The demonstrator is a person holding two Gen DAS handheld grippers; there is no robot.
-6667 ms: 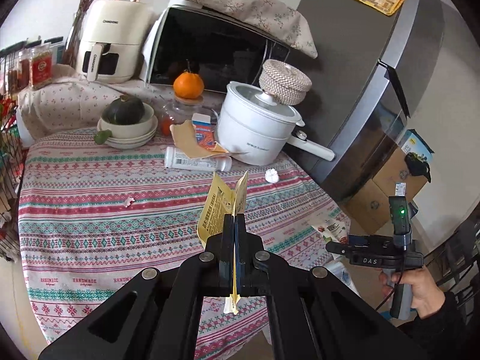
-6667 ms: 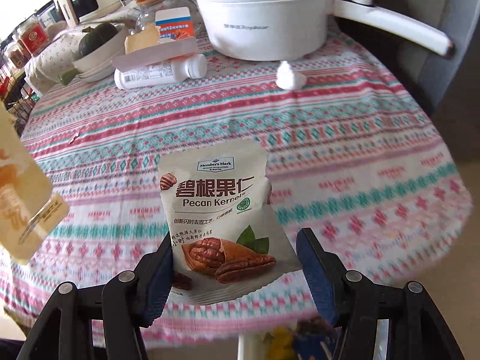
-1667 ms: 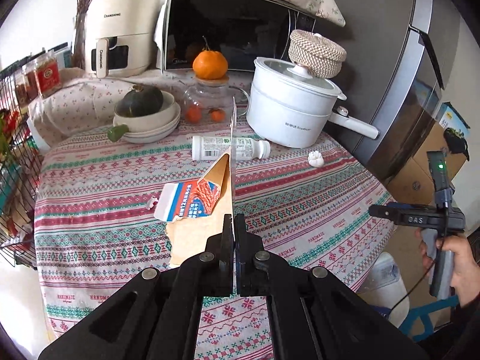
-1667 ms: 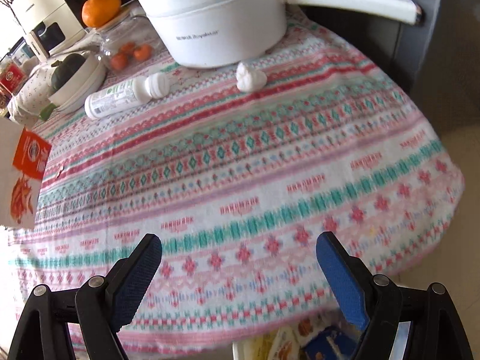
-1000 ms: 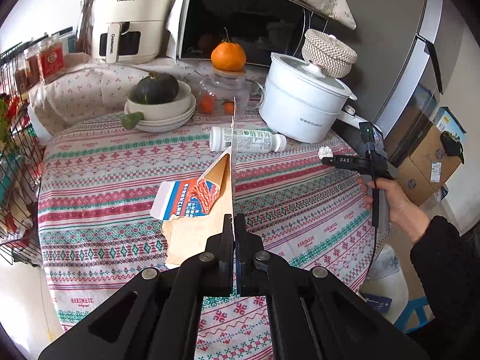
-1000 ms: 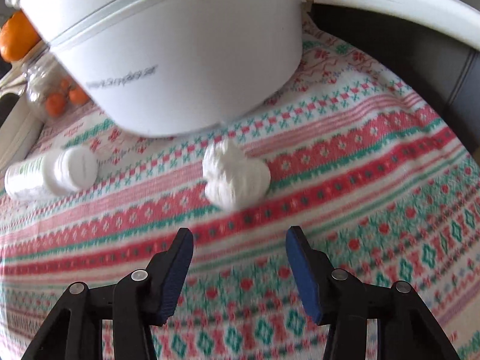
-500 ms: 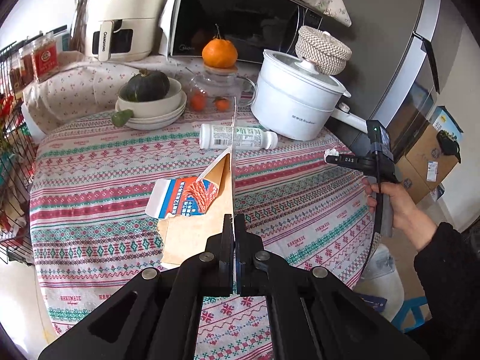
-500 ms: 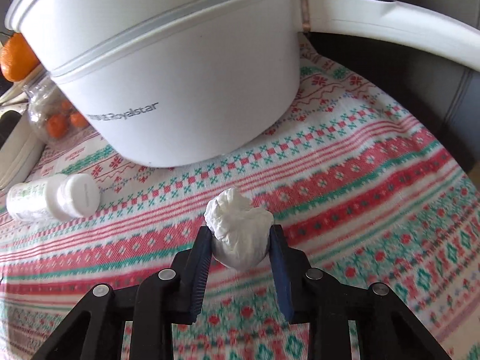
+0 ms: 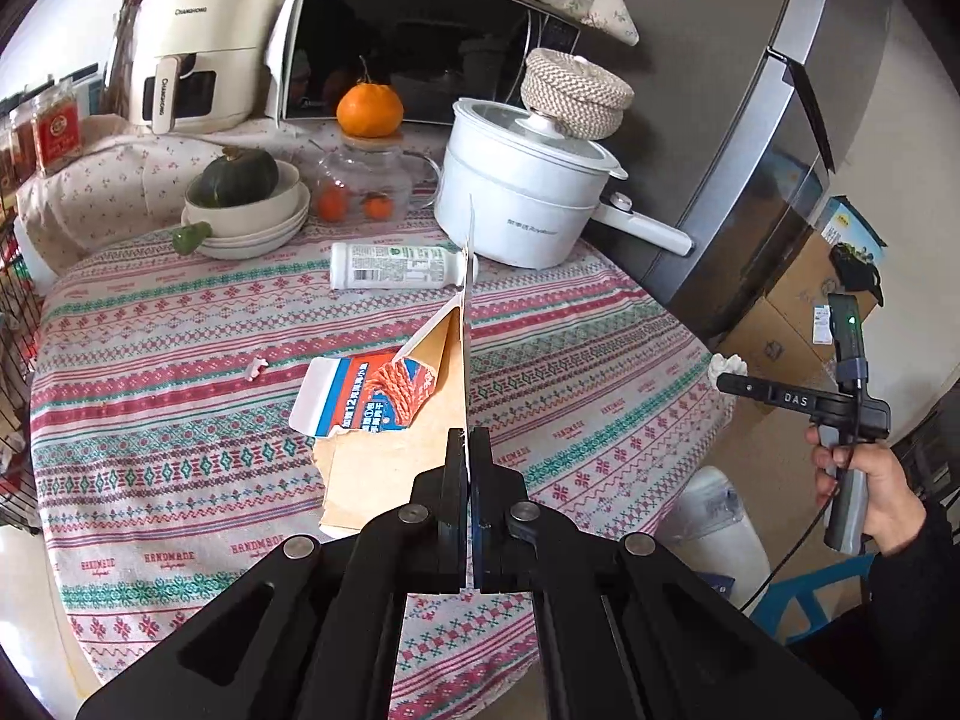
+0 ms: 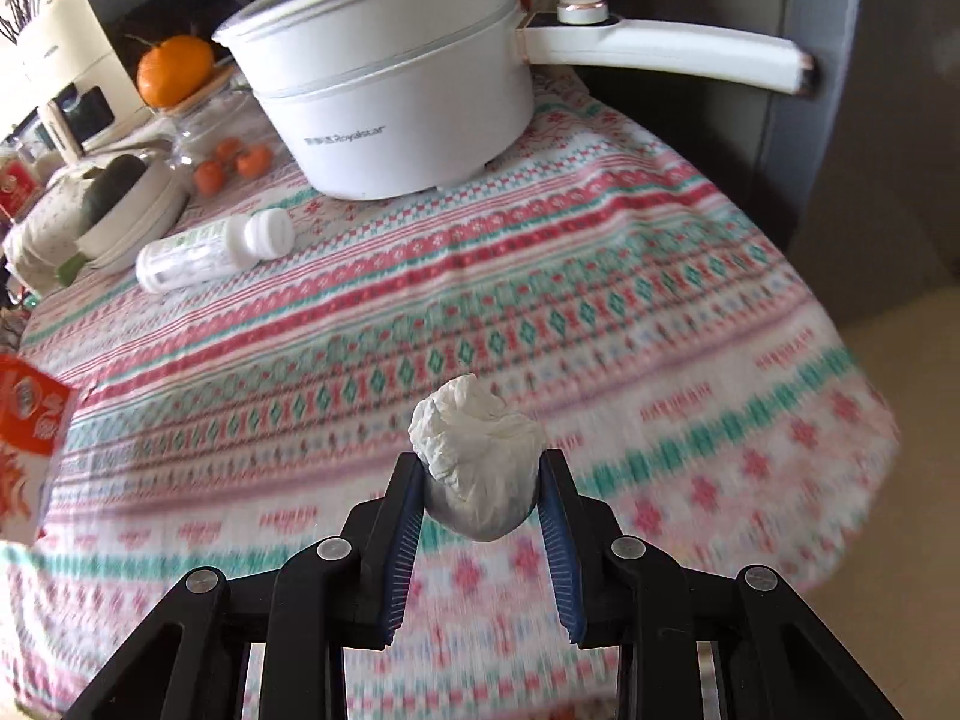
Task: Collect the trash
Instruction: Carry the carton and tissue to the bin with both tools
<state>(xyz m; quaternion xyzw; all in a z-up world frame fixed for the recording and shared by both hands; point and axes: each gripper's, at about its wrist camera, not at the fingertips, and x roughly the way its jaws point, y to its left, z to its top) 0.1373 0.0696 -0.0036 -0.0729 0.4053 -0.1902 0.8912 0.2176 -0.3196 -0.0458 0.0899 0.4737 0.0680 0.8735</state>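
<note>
Through the left wrist camera, the left gripper [image 9: 471, 450] has its jaws pressed together on the edge of a torn cardboard carton [image 9: 384, 414], which stands up edge-on straight ahead of the fingers, its brown inside and blue-and-red printed flap spreading to their left above the patterned tablecloth [image 9: 180, 330]. Beyond the carton's tip a white plastic bottle [image 9: 396, 266] lies on its side, with a white electric pot [image 9: 516, 204] just past it to the right. Far to the right, off the table's edge, a hand [image 9: 876, 492] holds the right gripper [image 9: 723, 375], a crumpled tissue ball [image 9: 727, 367] at its tip. Through the right wrist camera, that gripper [image 10: 480, 480] is clamped on the tissue ball [image 10: 477, 456], both blue pads pressing its sides, clear above the cloth. Ahead stands the pot [image 10: 396, 102], and ahead to the left lies the bottle [image 10: 210, 255].
</note>
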